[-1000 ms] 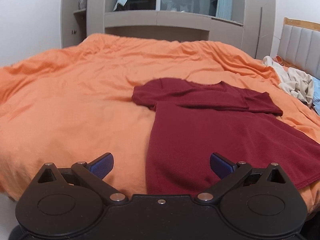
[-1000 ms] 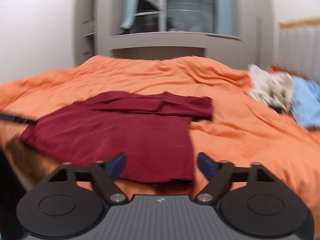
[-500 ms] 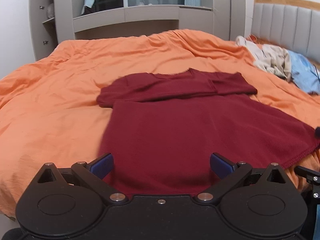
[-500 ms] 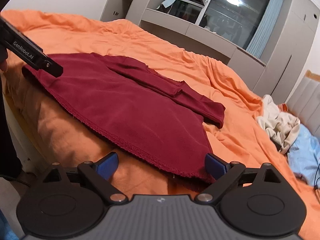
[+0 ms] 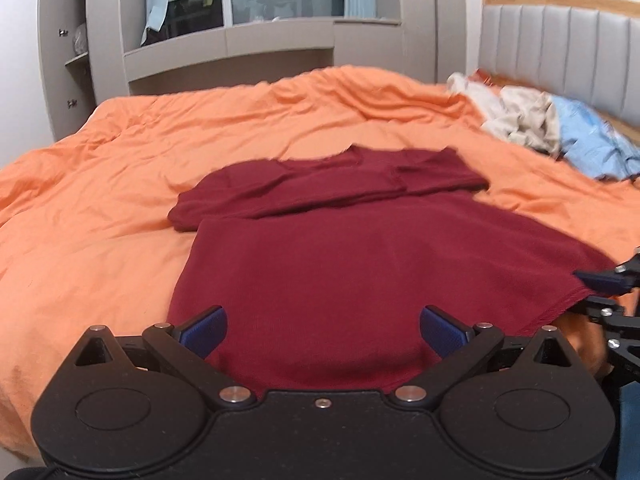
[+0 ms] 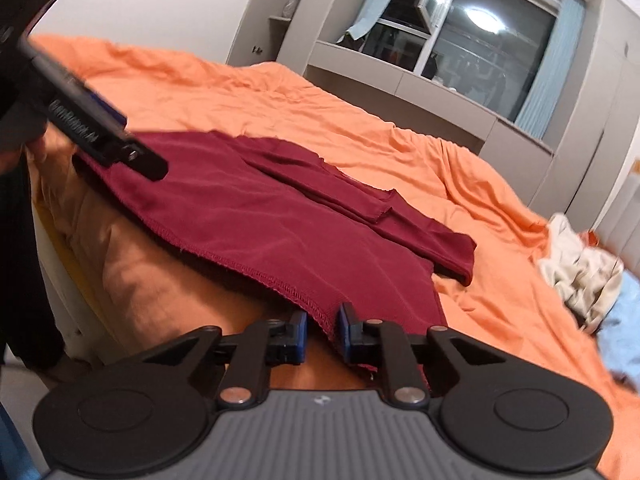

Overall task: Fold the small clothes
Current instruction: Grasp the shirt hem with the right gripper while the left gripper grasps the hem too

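While the maroon shirt (image 5: 360,264) lies flat on the orange duvet (image 5: 100,200), your right gripper (image 6: 322,330) has just been closing and pinches its near hem corner; your left gripper (image 5: 322,330) hovers wide over the opposite hem.

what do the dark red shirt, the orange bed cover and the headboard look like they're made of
Dark red shirt: seemingly a soft knit, matte with a slight sheen; it drapes limply and has a stitched hem.
Orange bed cover: likely woven cotton, matte; fine creases all over.
Headboard: looks like padded grey leather or a leather-like covering, smooth in vertical channels, topped by a light wood rail.
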### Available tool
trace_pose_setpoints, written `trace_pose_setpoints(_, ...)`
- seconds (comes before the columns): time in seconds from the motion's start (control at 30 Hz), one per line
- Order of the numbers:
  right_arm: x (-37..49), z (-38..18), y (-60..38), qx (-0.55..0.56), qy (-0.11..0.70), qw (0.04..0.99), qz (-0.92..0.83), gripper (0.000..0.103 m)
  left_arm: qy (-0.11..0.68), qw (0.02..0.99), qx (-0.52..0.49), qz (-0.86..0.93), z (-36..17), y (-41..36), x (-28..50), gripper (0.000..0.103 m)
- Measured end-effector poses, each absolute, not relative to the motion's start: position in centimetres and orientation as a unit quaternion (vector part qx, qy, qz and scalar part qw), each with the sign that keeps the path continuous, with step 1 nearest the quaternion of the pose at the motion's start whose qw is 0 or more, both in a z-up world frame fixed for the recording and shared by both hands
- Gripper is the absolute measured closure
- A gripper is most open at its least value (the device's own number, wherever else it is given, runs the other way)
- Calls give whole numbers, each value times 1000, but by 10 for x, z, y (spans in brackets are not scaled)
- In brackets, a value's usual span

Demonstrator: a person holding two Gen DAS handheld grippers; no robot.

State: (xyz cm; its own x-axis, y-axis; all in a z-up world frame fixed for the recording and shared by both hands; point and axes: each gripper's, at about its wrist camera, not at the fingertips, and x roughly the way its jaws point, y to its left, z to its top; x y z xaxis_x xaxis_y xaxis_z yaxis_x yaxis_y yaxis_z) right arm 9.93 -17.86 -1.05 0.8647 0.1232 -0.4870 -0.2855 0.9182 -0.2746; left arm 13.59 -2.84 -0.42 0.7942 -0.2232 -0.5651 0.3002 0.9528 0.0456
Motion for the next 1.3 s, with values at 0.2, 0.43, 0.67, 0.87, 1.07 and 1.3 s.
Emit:
trace_pose_setpoints(0.2, 114, 1, -206, -73, 244, 959, 122, 85, 247, 945, 96, -192, -5, -31, 113, 1)
trace_pose_setpoints(0.43, 121, 8, -218, -32, 233, 964, 123, 86, 238, 932, 182, -206, -22, -60, 102, 1)
trace_pose_setpoints(0.67, 117, 9, -219, -25, 228, 966, 122, 86, 259, 926, 215, -173, -36, -64, 119, 0)
trace_pose_setpoints(0.87, 113, 6, -215, -36, 229, 965, 119, 86, 239, 941, 214, -105, -29, -51, 120, 8)
trace_pose_setpoints(1.07, 110, 3, -210, -55, 239, 962, 119, 86, 221, 952, 206, -52, -25, -29, 115, 16)
trace_pose_setpoints(1.3, 105, -5, -200, -104, 258, 954, 107, 63, 233, 960, 144, -52, -19, -4, 123, 54)
